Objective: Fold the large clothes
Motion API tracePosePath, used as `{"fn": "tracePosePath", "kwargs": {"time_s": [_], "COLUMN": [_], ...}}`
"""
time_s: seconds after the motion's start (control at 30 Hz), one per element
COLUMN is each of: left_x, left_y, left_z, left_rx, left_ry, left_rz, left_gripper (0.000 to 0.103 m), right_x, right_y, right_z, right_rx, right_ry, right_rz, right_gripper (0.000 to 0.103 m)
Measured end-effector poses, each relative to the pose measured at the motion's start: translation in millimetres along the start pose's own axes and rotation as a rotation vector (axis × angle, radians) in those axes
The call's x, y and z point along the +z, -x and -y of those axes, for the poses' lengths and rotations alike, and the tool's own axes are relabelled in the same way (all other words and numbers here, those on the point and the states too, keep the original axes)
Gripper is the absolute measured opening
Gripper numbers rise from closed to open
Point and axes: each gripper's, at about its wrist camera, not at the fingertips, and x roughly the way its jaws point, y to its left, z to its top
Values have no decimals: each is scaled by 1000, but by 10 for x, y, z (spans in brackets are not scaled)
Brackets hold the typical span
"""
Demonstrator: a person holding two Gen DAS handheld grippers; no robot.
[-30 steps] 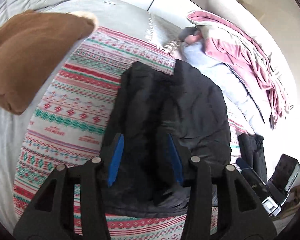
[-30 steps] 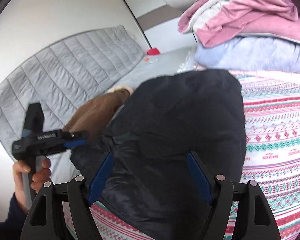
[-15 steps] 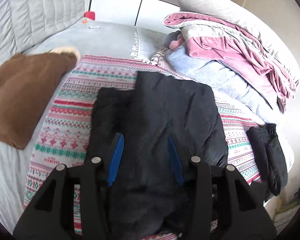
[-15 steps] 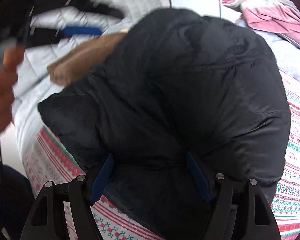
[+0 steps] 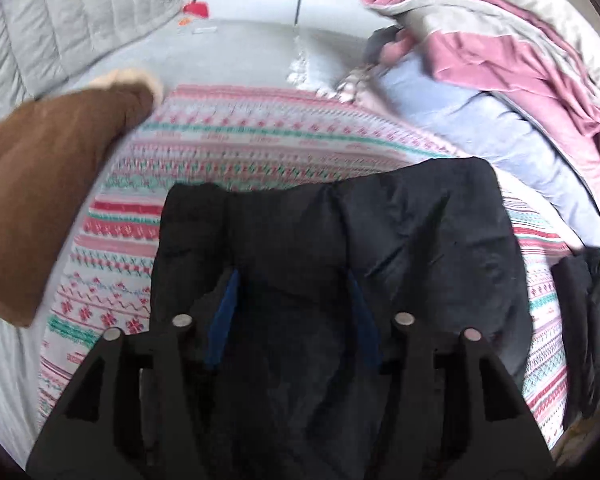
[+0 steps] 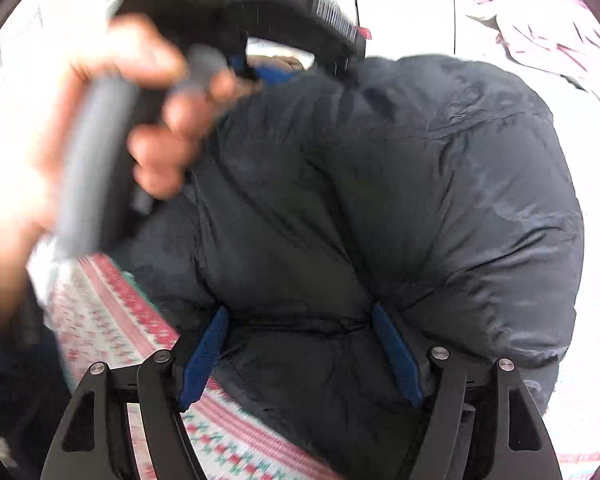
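A black puffer jacket (image 5: 340,248) lies folded on a patterned red, white and green blanket (image 5: 220,152) on the bed. In the left wrist view my left gripper (image 5: 294,300) hovers low over the jacket's near end. Its jaws are opening, with jacket fabric between the blue pads (image 5: 224,308). In the right wrist view my right gripper (image 6: 300,336) is shut on a thick bulge of the jacket (image 6: 420,160), and creases run out from its pads (image 6: 394,354). A hand (image 6: 148,120) holds the left gripper's grey handle at the upper left, blurred.
A brown garment with a cream cuff (image 5: 48,184) lies left of the blanket. Pink, grey and pale blue bedding (image 5: 500,80) is piled at the right. A second dark garment (image 5: 580,320) hangs off the bed's right edge. The grey quilted headboard (image 5: 80,20) stands behind.
The left gripper's jaws have widened as it pulled back toward the jacket's near end. The right gripper sank and rolled with the jacket in it, and the hand with the left gripper came in close.
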Motion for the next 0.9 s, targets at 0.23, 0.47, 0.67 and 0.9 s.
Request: {"fn": "tracePosePath", "kwargs": {"time_s": [0.23,0.47,0.67,0.9], "left_x": [-47,-103,-106,-118], "left_y": [-102,-237,-378,-505], "left_z": [-56,-40,-105,-123], "left_rx": [12,45,55,65], "left_ry": [-5,-31,-4,18], "left_rz": [-3,6,-13,-22], "left_gripper": [62,69,76,80], "right_x": [375,867,1065,1019], "right_y": [865,389,-407,-749], "right_z": [856,1771,1808,1907], "right_rx": [87,-11,-136,-161], "right_ry": [-240,-487,-429,-436], "right_rz": [238,188,50,-50], "right_gripper": [76,76,76,77]}}
